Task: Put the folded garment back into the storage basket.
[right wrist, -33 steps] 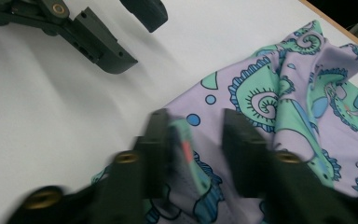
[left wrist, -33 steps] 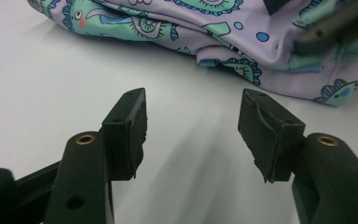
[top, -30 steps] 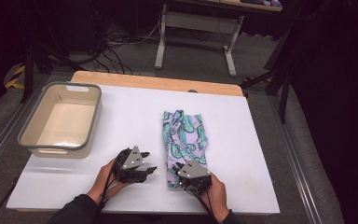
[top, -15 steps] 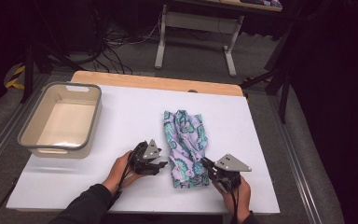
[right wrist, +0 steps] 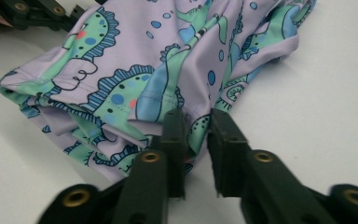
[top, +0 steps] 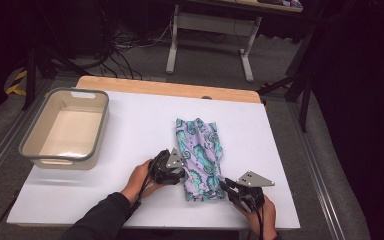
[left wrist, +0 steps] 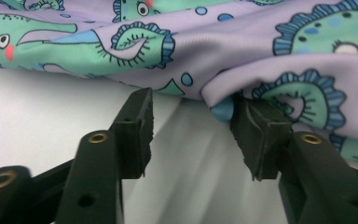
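Folded cloth (top: 200,157) lies mid-surface (top: 130,125): light, limp, slick knit, so pinch all layers at hem. Your left tool (left wrist: 191,126): jaws apart, just closing beside left edge fold, nothing gripped. Your right tool (right wrist: 196,140): jaws just opening, slack around near corner.

One white table (top: 130,200), taken as the landmark.

On it:
- One folded lilac cloth (top: 200,155) with a seahorse print, near the table's middle, toward the person's side.
- One grey-rimmed tub (top: 96,131), at the table's left part.
- Two grippers: left gripper (top: 179,172) at the cloth's left edge, right gripper (top: 226,186) at its near right corner.
- Two hands, one to each gripper: left hand (top: 139,179), right hand (top: 258,214).

Beyond the table's far edge:
- One white desk frame (top: 172,45) on the floor, two legs counted.
- Cables on the floor, too tangled to count.
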Action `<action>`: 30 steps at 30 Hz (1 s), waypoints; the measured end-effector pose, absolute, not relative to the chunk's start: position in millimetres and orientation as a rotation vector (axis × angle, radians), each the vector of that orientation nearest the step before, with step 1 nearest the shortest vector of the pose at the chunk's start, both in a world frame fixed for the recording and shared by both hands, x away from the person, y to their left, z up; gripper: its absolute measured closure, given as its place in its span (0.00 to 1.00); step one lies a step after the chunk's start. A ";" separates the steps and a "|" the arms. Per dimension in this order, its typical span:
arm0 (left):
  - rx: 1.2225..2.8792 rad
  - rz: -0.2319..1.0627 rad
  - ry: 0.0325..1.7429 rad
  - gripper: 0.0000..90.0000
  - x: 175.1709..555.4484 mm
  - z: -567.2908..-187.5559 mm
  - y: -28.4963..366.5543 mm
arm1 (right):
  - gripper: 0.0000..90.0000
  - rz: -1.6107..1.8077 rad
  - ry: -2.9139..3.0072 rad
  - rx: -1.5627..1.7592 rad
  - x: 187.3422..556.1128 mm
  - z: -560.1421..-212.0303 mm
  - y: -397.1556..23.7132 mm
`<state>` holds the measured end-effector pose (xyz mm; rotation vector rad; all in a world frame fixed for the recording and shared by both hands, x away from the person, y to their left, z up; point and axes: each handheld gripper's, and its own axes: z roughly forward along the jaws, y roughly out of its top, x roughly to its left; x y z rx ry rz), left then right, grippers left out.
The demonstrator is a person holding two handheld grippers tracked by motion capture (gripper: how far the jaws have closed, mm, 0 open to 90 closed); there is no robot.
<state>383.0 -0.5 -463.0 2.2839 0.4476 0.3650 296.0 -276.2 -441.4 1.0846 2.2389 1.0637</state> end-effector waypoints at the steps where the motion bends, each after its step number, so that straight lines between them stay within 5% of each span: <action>1: 2.284 0.365 0.448 0.73 383.0 -463.0 -0.5 | 0.78 1.064 2.239 1.085 296.0 -441.4 -276.2; 4: 2.298 0.386 0.434 0.90 382.5 -462.7 -3.1 | 0.61 1.138 2.179 1.087 296.0 -434.5 -278.9; 7: 2.306 0.402 0.434 0.97 381.5 -462.8 -3.5 | 0.58 1.188 2.167 1.076 296.3 -432.2 -280.4; 11: 2.303 0.432 0.433 0.98 378.1 -462.3 -0.5 | 0.50 1.256 2.095 1.053 296.9 -422.4 -280.2; 30: 2.287 0.510 0.454 0.98 354.7 -459.5 69.7 | 0.50 1.213 2.148 1.033 308.7 -429.8 -268.3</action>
